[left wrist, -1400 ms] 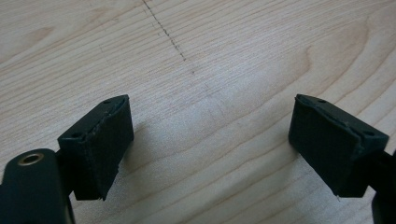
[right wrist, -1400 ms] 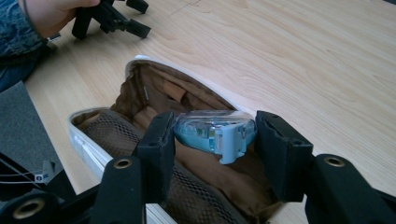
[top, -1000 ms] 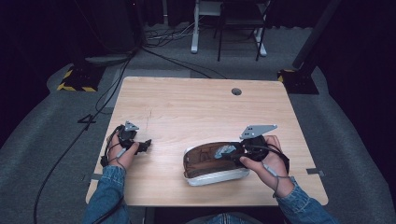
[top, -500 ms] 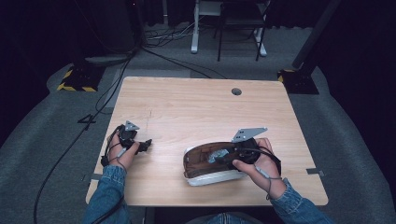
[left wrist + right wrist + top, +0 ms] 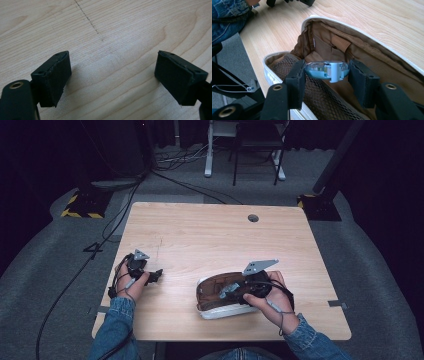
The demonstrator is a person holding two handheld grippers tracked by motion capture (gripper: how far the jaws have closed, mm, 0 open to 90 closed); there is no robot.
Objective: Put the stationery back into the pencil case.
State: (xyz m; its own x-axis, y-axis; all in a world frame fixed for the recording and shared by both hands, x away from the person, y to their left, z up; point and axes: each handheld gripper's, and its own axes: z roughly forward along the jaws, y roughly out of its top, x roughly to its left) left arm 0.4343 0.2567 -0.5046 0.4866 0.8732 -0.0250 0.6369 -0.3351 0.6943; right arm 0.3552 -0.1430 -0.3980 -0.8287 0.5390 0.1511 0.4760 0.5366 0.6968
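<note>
A light wooden table [image 5: 210, 240] is seen from above, with a round cable hole [image 5: 253, 218] near its far edge. An open pouch [image 5: 220, 296] with a white outer shell and brown lining lies on the near right part of the table, close to the near edge.

The right gripper [image 5: 231, 289], held in the person's right hand [image 5: 267, 297], is positioned over the pouch opening; its grey three-cornered plate [image 5: 259, 266] is seen tilted above it. In the right gripper view, the right gripper [image 5: 326, 72] is shown clamped on a small pale-blue translucent object [image 5: 327, 70] with a white band across it, one jaw pressed against each end. The object is held just above the pouch interior [image 5: 352, 57], where brown fabric pockets and a dark mesh panel [image 5: 322, 100] are visible, bordered by a white zipped rim [image 5: 362, 35].

The left gripper [image 5: 150, 276] is held in the left hand [image 5: 131, 279] on the near left part of the table, well apart from the pouch. In the left gripper view, the left gripper [image 5: 112, 75] is seen released, its jaws spread wide with bare wood grain between them. A faint dotted line [image 5: 88, 18] is marked across the tabletop beyond the jaws. Denim sleeves [image 5: 112, 330] are seen at the near edge.
</note>
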